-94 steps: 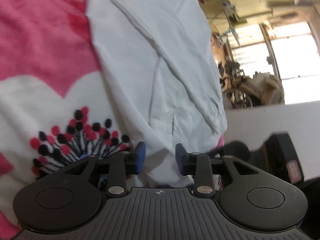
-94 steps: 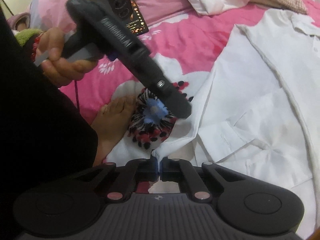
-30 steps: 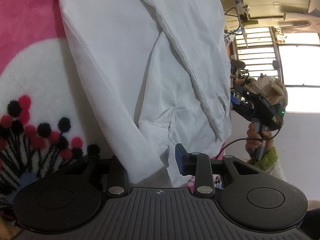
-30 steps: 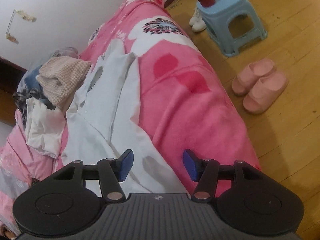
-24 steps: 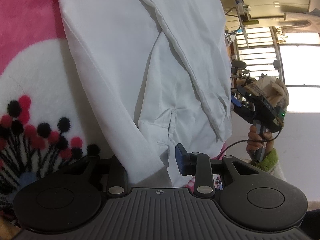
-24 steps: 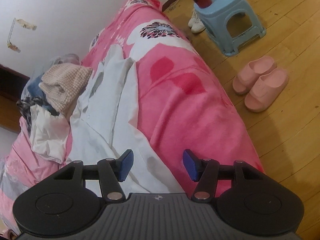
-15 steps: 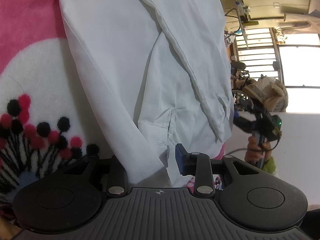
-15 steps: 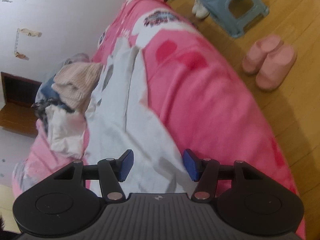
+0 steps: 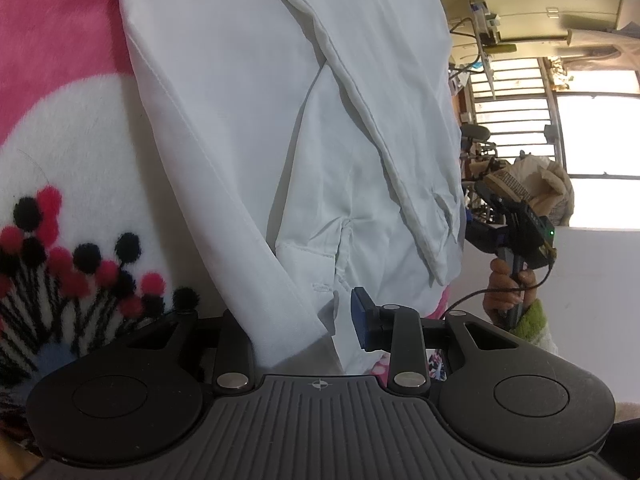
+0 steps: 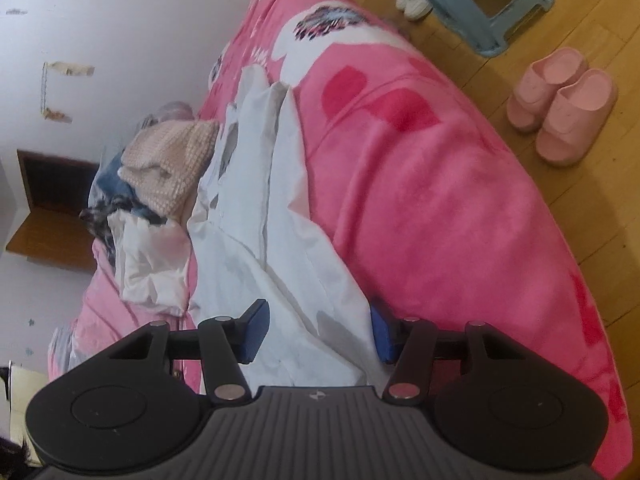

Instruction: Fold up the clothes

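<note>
Here, a long white cotton shirt (image 10: pixel 256 216) spread lengthwise along a fluffy pink blanket with white and red flower prints (image 10: pixel 440 208), sleeve folded in across the body. Left gripper (image 9: pixel 296 320) low over the shirt's near corner, jaws apart, one blue pad (image 9: pixel 360 318) clear of the cloth and the other hidden under the sleeve edge. Right gripper (image 10: pixel 316 332) also spread wide, hovering above the opposite end of the shirt, white fabric lying between both blue pads, nothing pinched. Seen from the left wrist too, that right gripper held up beyond the shirt in a hand with a green cuff (image 9: pixel 508 292). Beside the shirt near the wall, a heap of other garments topped by a beige knitted piece (image 10: pixel 172 160). Off the bed on the wooden floor, a pale blue plastic stool (image 10: pixel 492 4) and a pair of pink slippers (image 10: pixel 560 108).
</note>
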